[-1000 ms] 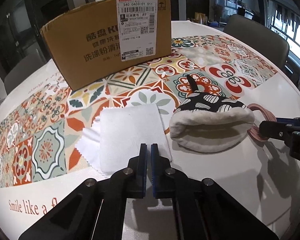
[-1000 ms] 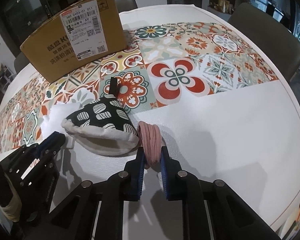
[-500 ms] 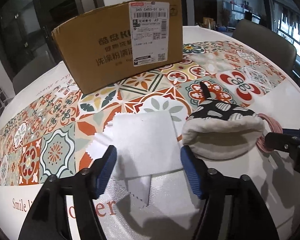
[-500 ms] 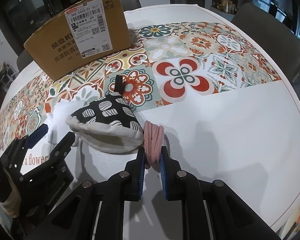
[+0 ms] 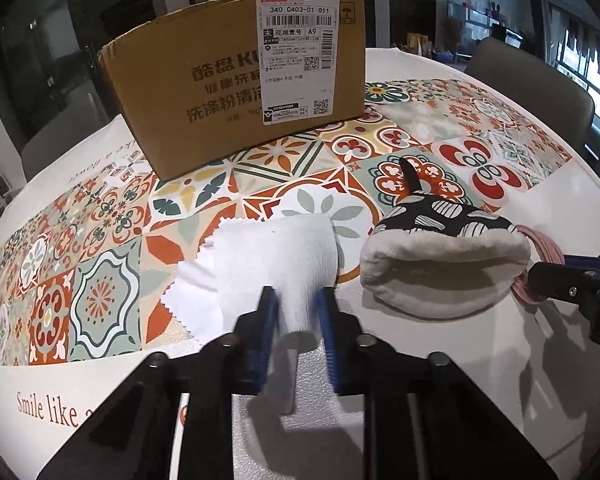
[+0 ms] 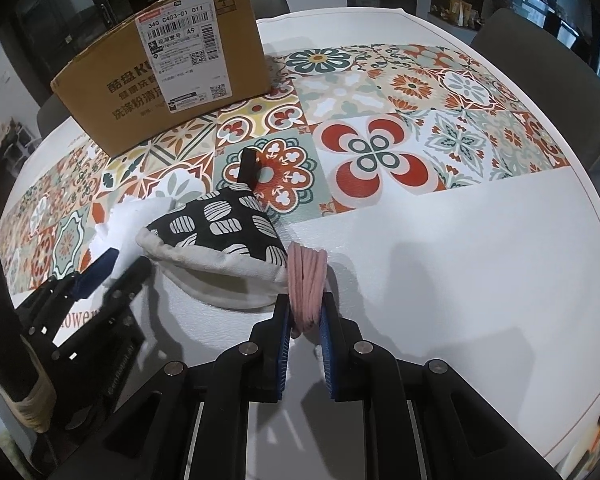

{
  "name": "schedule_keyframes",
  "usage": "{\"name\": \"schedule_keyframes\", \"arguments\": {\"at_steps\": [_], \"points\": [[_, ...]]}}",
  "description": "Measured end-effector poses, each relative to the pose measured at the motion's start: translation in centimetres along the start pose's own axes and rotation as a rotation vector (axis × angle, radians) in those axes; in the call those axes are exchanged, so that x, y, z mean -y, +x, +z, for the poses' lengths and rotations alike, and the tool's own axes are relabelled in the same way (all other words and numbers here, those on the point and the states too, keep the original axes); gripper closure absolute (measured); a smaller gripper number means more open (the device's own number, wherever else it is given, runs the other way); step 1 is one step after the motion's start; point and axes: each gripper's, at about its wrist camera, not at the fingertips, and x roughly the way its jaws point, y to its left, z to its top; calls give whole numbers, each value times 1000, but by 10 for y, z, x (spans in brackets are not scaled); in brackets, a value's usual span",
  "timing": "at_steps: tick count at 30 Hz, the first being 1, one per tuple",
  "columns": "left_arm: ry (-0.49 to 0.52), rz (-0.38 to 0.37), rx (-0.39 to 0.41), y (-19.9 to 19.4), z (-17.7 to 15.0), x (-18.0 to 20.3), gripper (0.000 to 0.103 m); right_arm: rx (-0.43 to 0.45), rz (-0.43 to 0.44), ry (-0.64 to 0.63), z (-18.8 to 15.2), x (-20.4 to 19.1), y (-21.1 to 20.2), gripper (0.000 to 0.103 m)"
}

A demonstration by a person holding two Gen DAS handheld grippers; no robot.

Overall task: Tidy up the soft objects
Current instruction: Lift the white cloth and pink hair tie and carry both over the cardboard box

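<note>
A white cloth lies on the patterned table mat, its near edge bunched up between the blue pads of my left gripper, whose jaws are closing on it. Right of it sits a black-and-white leaf-print padded mitt with a cream lining. In the right wrist view, my right gripper is shut on a bundle of pink hair bands that rests against the mitt. The left gripper and the cloth show at the left there.
A brown cardboard box with a shipping label stands at the back of the round table. Grey chairs stand past the far right rim. White tabletop stretches right of the pink bands.
My left gripper opened wide from shut, came down over the white cloth's near edge and closed in on it, bunching the cloth. The right gripper kept still on the pink bands.
</note>
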Motion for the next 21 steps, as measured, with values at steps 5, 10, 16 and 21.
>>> {"name": "schedule_keyframes", "arguments": {"at_steps": [5, 10, 16, 21], "points": [[0, -8, 19, -10, 4, -1, 89, 0, 8, 3, 0, 2, -1, 87], [-5, -18, 46, -22, 9, -2, 92, 11, 16, 10, 1, 4, -5, 87], [-7, -25, 75, -34, 16, -2, 94, 40, 21, 15, 3, 7, -14, 90], [-16, -35, 92, -42, 21, -2, 94, 77, 28, 1, 7, 7, -24, 92]]}}
